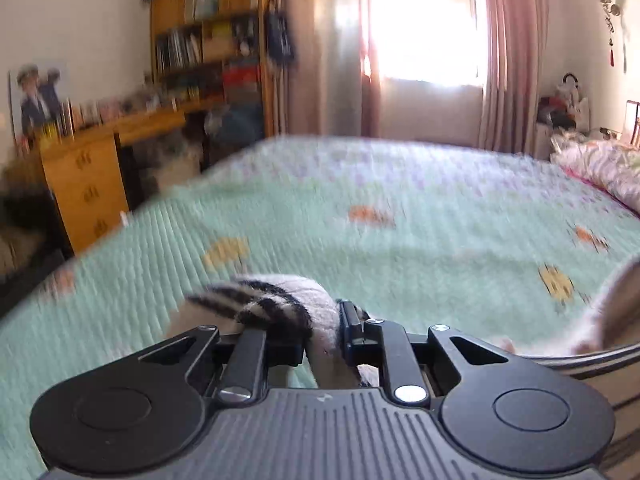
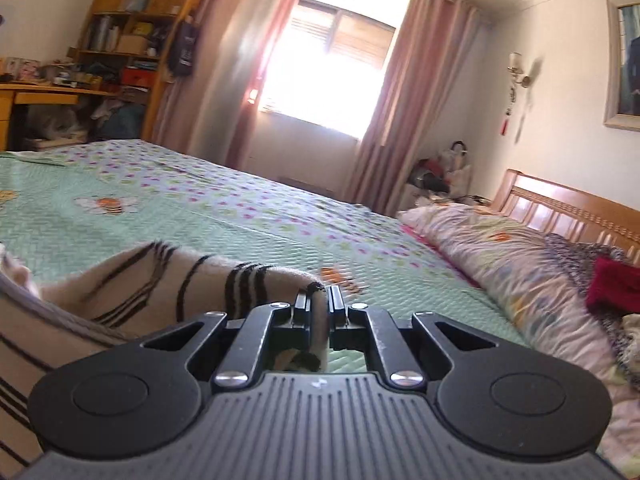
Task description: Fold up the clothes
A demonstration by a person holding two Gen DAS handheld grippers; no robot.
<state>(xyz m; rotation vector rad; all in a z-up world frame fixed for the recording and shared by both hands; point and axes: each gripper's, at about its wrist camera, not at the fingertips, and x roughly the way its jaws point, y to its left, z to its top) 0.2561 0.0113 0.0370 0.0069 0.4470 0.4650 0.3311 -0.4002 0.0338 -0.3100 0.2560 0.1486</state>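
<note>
A cream garment with black stripes (image 1: 280, 304) is bunched between the jaws of my left gripper (image 1: 324, 320), which is shut on a thick fold of it above the green bedspread (image 1: 400, 208). More of the same cloth trails off at the right edge of that view. In the right wrist view the striped garment (image 2: 160, 280) stretches away to the left, and my right gripper (image 2: 318, 304) is shut on its thin edge. Both grippers hold the cloth lifted off the bed.
The green quilted bedspread (image 2: 200, 216) with bee prints covers the bed. A floral duvet (image 2: 520, 256) and a red item (image 2: 616, 284) lie by the wooden headboard (image 2: 568, 208). A wooden desk (image 1: 88, 168) and bookshelf (image 1: 208, 40) stand left, a curtained window (image 1: 424, 32) behind.
</note>
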